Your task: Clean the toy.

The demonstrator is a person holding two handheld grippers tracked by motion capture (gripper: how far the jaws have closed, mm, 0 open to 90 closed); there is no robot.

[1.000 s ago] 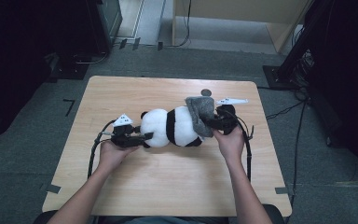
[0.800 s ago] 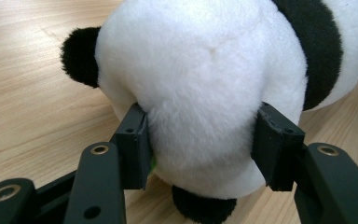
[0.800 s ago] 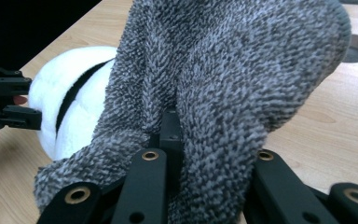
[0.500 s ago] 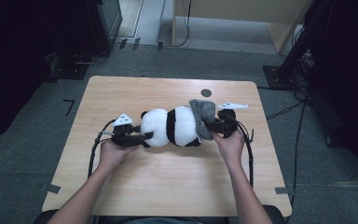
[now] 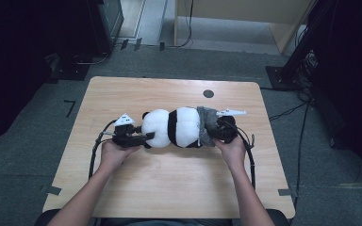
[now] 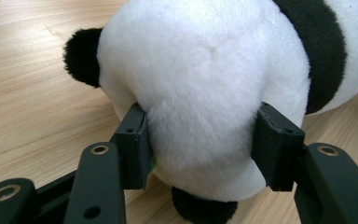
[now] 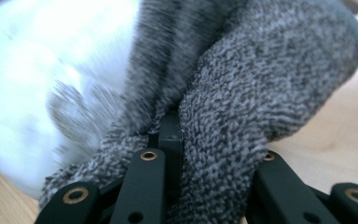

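Note:
A black-and-white plush panda (image 5: 176, 127) lies on its side across the wooden table (image 5: 169, 183). My left gripper (image 5: 143, 137) is shut on its white head (image 6: 200, 88), both pads pressed into the fur. A grey knitted garment (image 5: 207, 125) covers the panda's rear end. My right gripper (image 5: 217, 134) is shut on a fold of that grey knit (image 7: 242, 116), which bunches between and over the jaws. The panda's white fur (image 7: 56, 60) shows blurred beside the fold.
A small dark round hole (image 5: 208, 93) sits near the table's far edge. Cables trail from both grippers toward the near edge. Dark equipment and a wooden cabinet (image 5: 245, 19) stand on the floor beyond the table.
My right gripper has sunk a little toward the table with the grey knit in it. The left gripper and the panda's head have stayed put.

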